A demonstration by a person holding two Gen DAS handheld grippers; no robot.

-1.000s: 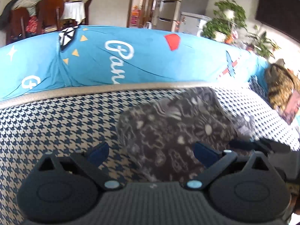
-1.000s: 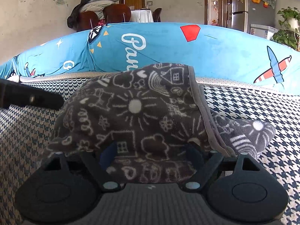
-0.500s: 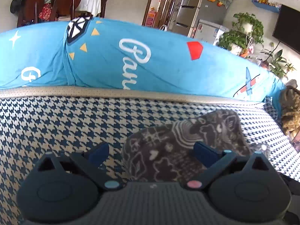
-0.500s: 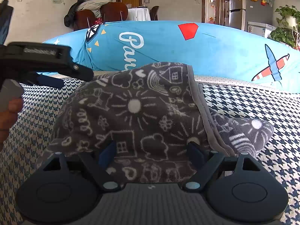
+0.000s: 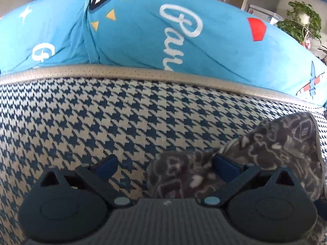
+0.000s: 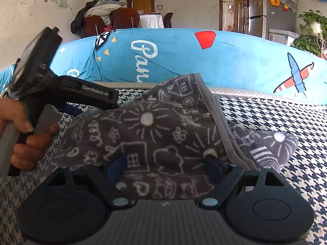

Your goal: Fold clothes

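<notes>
A dark grey garment (image 6: 155, 130) with white doodle prints lies bunched on the houndstooth sofa seat (image 5: 102, 122). My right gripper (image 6: 165, 164) is open, its jaws standing wide around the near edge of the garment. My left gripper (image 5: 163, 166) is open at the garment's left end (image 5: 265, 153), with cloth lying between its jaws beside the right finger. From the right wrist view the left gripper's body (image 6: 61, 94) shows, held by a hand (image 6: 26, 138), at the garment's left side.
A light blue cushion cover (image 6: 184, 57) with white script and a red shape rises behind the seat. A beige piping strip (image 5: 143, 71) edges the seat back. Chairs with piled clothes (image 6: 102, 14), a fridge (image 6: 265, 10) and plants (image 6: 310, 30) stand beyond.
My left gripper has swung down and leftward toward the garment's left end; the garment now sits at the right of its view. The right gripper and garment have stayed still.
</notes>
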